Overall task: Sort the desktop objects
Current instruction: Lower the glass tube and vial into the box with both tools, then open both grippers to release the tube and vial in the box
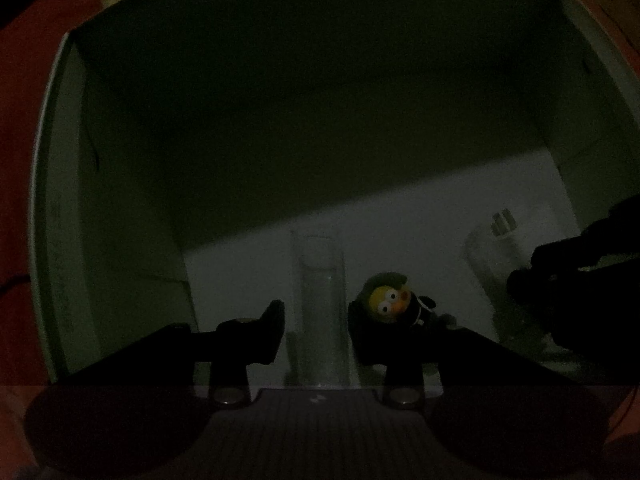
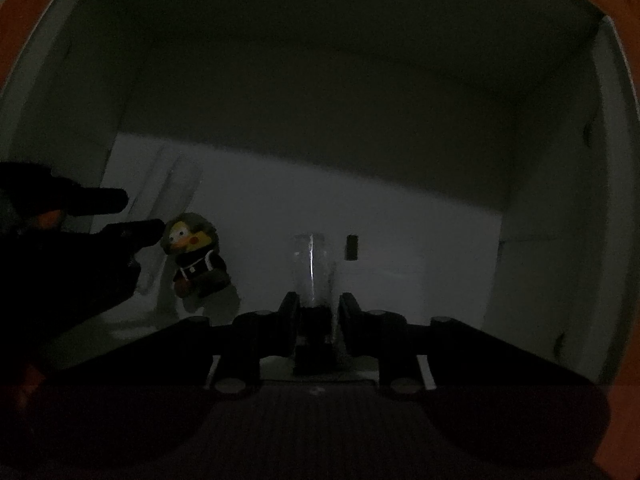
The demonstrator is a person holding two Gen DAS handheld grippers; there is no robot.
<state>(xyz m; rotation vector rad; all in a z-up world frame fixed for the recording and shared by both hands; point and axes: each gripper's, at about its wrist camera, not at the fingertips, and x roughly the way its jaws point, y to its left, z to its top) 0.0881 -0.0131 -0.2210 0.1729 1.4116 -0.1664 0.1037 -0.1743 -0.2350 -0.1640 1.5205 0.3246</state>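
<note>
Both grippers reach down into a dim white box (image 1: pixel 60 200). My left gripper (image 1: pixel 316 320) has its jaws apart around a clear tube-like object (image 1: pixel 322 304) lying on the box floor. A yellow-faced duck toy (image 1: pixel 390 298) in a dark jacket lies just past the right finger. My right gripper (image 2: pixel 319 312) is shut on a clear bottle (image 2: pixel 312 268) with a dark cap. The duck toy (image 2: pixel 192 252) also shows in the right wrist view, next to the left gripper's fingers (image 2: pixel 136 232).
The box walls (image 2: pixel 560 240) rise on all sides. A clear plastic item (image 1: pixel 496 248) lies at the floor's right. A small dark piece (image 2: pixel 352 247) sits beyond the bottle. An orange surface (image 1: pixel 24 80) surrounds the box.
</note>
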